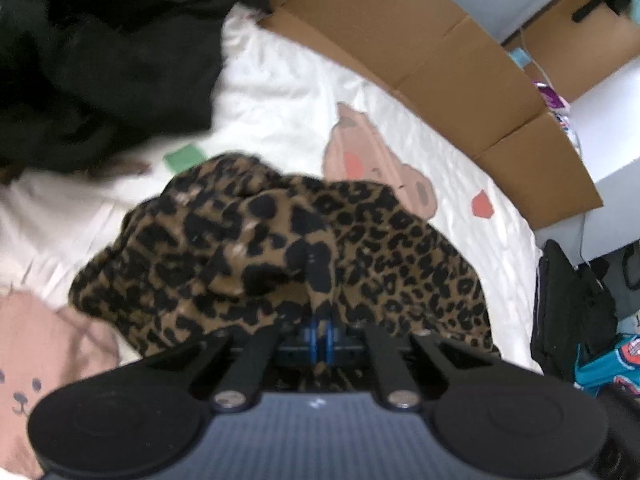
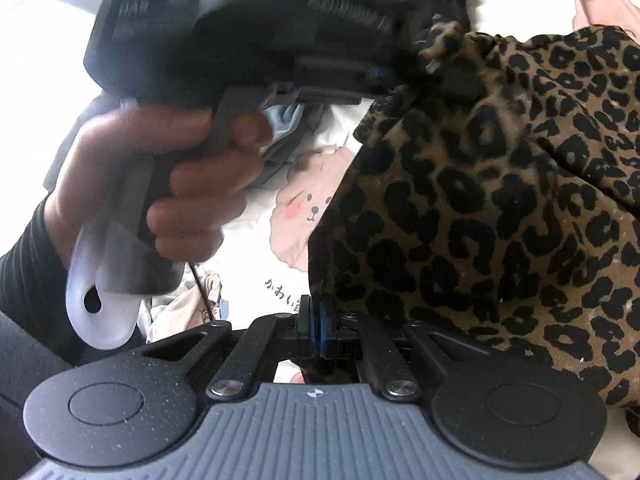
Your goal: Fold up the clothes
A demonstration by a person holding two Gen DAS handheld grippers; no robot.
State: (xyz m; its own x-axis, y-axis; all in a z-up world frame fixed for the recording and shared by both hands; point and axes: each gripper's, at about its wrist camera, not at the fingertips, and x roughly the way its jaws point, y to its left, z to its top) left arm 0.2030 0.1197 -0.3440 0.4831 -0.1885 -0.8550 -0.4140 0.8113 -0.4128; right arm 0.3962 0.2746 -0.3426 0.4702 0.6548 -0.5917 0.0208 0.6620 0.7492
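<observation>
A leopard-print garment [image 1: 280, 248] hangs bunched above a white bedsheet [image 1: 280, 92] with pink bear prints. My left gripper [image 1: 319, 330] is shut on a fold of the garment at its near edge. In the right wrist view the same garment [image 2: 480, 208] fills the right side, and my right gripper [image 2: 318, 332] is shut on its lower left edge. The left gripper [image 2: 434, 54], held by a hand [image 2: 180, 184], shows at the top of that view, pinching an upper corner of the garment.
A pile of black clothes [image 1: 104, 56] lies at the far left of the bed. Flattened cardboard [image 1: 460, 72] leans along the bed's right edge. Dark bags [image 1: 572, 304] and clutter sit on the floor at the right. The sheet also shows in the right wrist view [image 2: 280, 240].
</observation>
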